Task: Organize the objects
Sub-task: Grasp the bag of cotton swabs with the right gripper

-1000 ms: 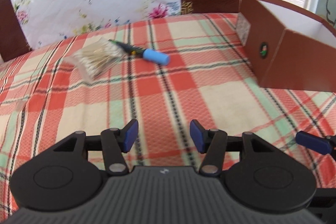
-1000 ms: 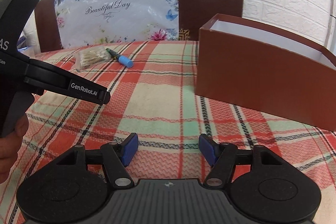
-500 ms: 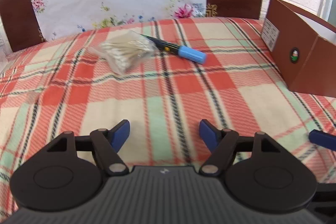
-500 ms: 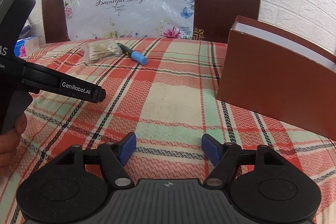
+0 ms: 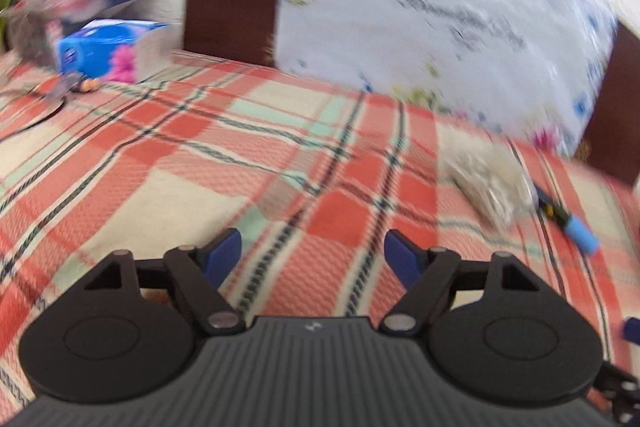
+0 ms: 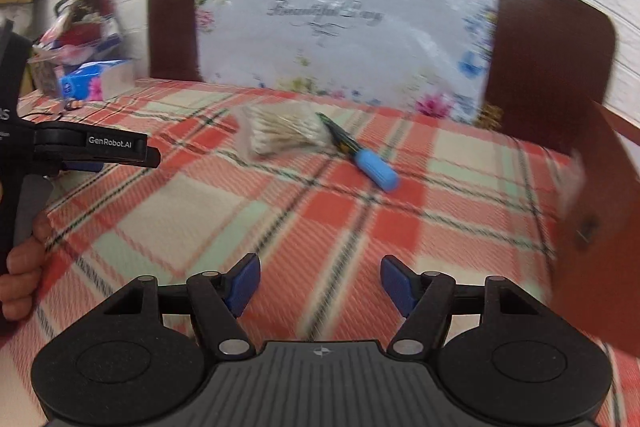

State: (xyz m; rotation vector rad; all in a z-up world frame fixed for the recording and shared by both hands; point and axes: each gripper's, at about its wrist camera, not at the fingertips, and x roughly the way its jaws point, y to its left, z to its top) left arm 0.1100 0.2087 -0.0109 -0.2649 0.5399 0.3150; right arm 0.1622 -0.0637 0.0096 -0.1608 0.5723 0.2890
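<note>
Underneath everything lies a woven plaid cloth [image 6: 320, 227] in red, cream and pale green with dark lines. One crinkled clear bag of cotton swabs [image 6: 280, 135] sits at upper centre of the right wrist view, touching one dark marker with a smooth blue cap [image 6: 360, 157] that slants toward lower right. One stiff brown cardboard box [image 6: 600, 227] fills the right edge. A glossy floral sheet [image 6: 344, 27] leans on the dark headboard behind.

At upper left sits one blue tissue pack [image 6: 88, 81].

Both views are motion-blurred. The left gripper [image 5: 312, 255] has its blue-padded jaws apart and opening, with nothing between them; the right gripper [image 6: 320, 285] has its jaws apart and closing, also with nothing between them.
</note>
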